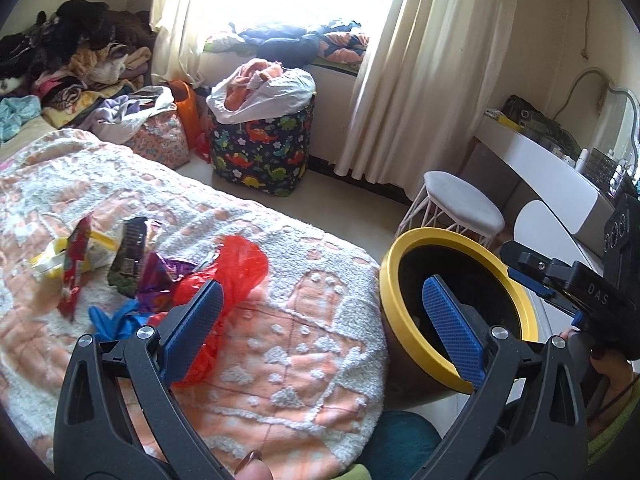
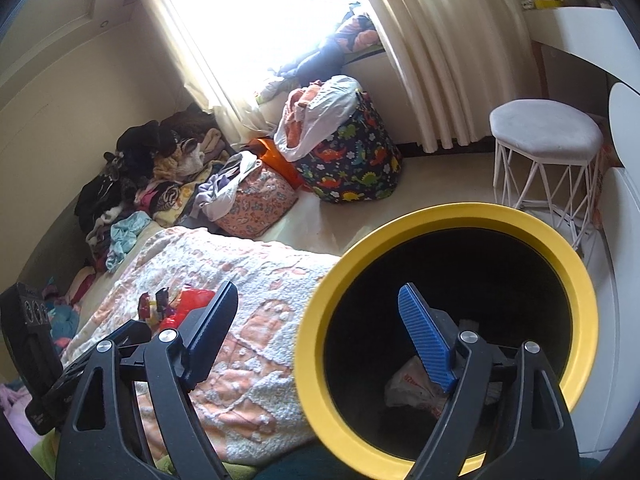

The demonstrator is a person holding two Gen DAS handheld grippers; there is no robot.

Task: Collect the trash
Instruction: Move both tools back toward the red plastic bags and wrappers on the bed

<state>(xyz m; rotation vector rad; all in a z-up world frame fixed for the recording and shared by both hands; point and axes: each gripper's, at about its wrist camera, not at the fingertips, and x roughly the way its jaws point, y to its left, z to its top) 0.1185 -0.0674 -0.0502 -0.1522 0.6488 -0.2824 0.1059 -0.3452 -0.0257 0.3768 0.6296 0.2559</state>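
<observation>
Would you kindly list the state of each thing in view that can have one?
Left gripper: jaws open, nothing between them.
Right gripper: jaws open, nothing held.
Yellow-rimmed bin: uncovered, a crumpled wrapper at its bottom.
Red plastic bag: crumpled, lying on the blanket.
Snack wrappers: torn open, loose on the blanket.
Dinosaur-print hamper: overfilled with laundry.
Curtains: drawn partly aside.

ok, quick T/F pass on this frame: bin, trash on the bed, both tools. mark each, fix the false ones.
1. The bin has a yellow rim. True.
2. The bin is empty. False: a crumpled wrapper lies inside.
3. The red plastic bag lies on the blanket. True.
4. The right tool grips a wrapper. False: open, nothing between its jaws.
5. The left tool is shut. False: open.
</observation>
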